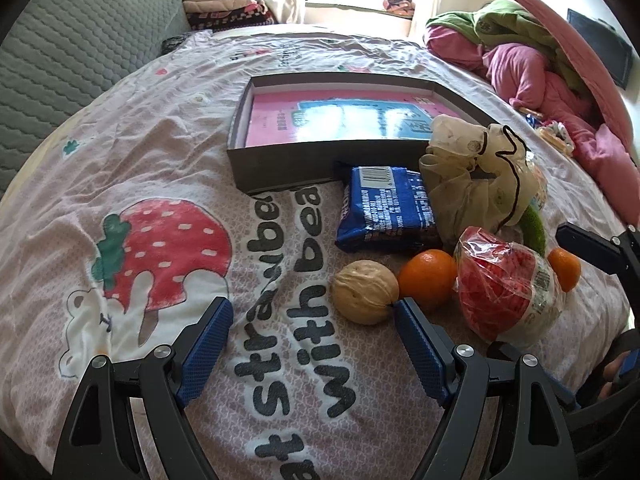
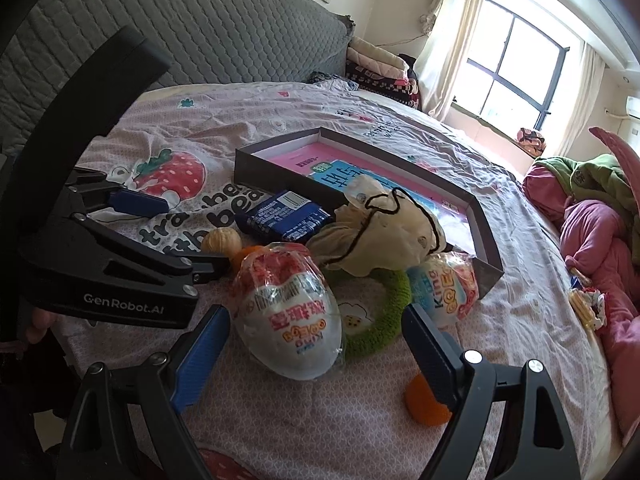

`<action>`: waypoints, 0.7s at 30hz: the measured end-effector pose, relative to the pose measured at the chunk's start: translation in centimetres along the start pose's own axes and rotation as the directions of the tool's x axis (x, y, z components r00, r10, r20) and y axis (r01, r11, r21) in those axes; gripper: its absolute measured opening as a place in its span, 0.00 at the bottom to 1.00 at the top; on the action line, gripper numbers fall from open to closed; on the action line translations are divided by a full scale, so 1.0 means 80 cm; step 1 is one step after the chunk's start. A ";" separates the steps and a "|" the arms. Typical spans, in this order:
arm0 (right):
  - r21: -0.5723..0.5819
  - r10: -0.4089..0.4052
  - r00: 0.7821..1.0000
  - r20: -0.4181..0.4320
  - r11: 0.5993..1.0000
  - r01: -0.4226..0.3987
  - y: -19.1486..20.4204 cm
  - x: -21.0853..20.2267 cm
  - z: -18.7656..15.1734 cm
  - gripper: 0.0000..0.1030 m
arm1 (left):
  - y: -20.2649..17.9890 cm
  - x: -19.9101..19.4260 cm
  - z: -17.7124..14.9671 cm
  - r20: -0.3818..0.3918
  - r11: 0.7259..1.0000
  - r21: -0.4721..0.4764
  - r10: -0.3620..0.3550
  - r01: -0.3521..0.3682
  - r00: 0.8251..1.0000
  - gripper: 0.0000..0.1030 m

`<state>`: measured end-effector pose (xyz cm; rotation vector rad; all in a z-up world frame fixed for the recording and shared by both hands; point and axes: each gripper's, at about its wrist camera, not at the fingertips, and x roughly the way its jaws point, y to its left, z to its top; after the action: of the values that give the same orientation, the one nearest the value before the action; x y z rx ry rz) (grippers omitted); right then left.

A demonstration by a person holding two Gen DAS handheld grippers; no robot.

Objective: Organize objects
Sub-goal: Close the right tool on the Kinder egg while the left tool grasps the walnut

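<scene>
Hovering with the right claw (image 2: 316, 340) spread wide around the wrapped egg (image 2: 290, 320), holding nothing. Risking slippage on crinkly film, or nudging the green ring (image 2: 384, 320) touching it. Waiting nearby, left claw (image 1: 312, 320) also gaping empty beside the walnut (image 1: 364, 292). Lying beyond on the bed: the open box (image 2: 486, 240), likely destination.

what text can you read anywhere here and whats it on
"GenRobot.AI": side of the black left tool.
"strawbe…", "with bea…": pink printed bedsheet, cut off.
"King": blue-and-white wrapped toy egg.
Blue snack packet and pink book in the grey box: print unreadable.
</scene>
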<state>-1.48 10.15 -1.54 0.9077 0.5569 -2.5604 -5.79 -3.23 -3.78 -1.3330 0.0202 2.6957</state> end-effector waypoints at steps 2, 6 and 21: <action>-0.013 -0.004 1.000 -0.001 1.000 0.004 0.002 0.002 0.001 0.83 | 0.001 0.001 0.003 0.001 1.000 0.000 -0.008 0.008 1.000 0.81; -0.055 -0.022 1.000 0.005 0.998 0.022 0.009 0.004 0.003 0.81 | 0.002 0.005 0.007 -0.005 0.999 0.013 -0.038 0.038 0.999 0.81; -0.084 -0.021 0.999 -0.030 0.996 0.018 0.013 0.021 0.001 0.51 | 0.005 0.010 0.011 -0.010 0.991 0.014 -0.131 0.131 0.991 0.66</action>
<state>-2.27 8.87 -2.85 0.9185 0.6796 -2.5237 -7.04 -3.48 -3.93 -1.2951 -0.0444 2.5757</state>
